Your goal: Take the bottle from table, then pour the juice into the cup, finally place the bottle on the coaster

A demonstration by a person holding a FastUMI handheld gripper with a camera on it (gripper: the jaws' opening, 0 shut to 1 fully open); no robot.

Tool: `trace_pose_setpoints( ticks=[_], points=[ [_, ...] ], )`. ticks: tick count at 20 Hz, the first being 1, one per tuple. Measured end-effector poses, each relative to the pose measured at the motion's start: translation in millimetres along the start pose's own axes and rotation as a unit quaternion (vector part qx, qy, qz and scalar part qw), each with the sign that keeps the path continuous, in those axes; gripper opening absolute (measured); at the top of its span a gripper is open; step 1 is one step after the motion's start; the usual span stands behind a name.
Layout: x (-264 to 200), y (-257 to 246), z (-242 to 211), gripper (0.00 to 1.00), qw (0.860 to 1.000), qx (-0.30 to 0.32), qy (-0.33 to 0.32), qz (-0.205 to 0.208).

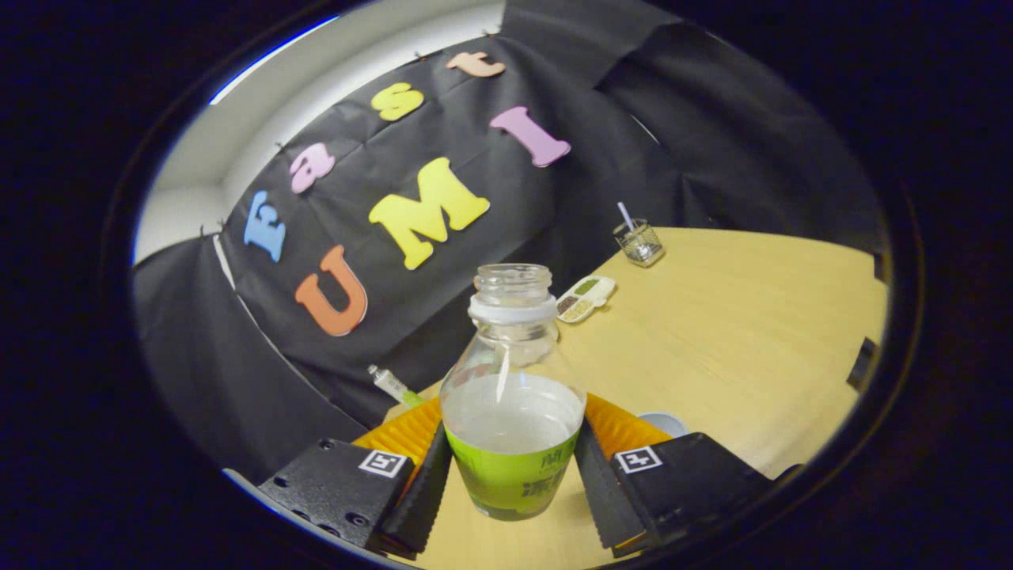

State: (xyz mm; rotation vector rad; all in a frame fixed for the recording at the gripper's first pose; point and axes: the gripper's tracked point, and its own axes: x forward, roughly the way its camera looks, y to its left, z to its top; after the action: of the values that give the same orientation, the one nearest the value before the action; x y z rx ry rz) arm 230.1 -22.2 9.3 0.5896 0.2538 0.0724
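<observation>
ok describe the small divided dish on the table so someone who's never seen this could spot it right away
Start at the wooden table and look beyond the open bottle held between the gripper fingers, toward the black cloth wall. The divided dish lies near the table's far edge, before the glass cup with a straw. It is flat, pale and oblong, with small compartments of green and brown bits, unlike the upright clear glass.

Clear bottle (513, 396), green label; orange coaster (411, 431).
</observation>
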Motion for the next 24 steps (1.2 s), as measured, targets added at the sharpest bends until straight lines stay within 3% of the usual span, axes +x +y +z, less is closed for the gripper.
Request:
trace_pose_setpoints(
  ticks=[3,6,8,11,14,18,24],
  points=[
    [22,18,12,0.81,0.996,-0.092,-0.015,0.003],
    [52,6,19,0.81,0.976,-0.212,-0.012,-0.047],
    [76,3,15,0.82,0.965,-0.259,-0.010,-0.047],
    [112,-4,4,0.81,0.964,-0.265,-0.006,-0.028],
    [134,-18,-7,0.82,0.959,-0.282,0.007,-0.035],
    [146,-23,-4,0.82,0.949,-0.312,-0.001,-0.049],
    [158,-29,-18,0.82,0.945,-0.323,-0.006,-0.050]
  ],
)
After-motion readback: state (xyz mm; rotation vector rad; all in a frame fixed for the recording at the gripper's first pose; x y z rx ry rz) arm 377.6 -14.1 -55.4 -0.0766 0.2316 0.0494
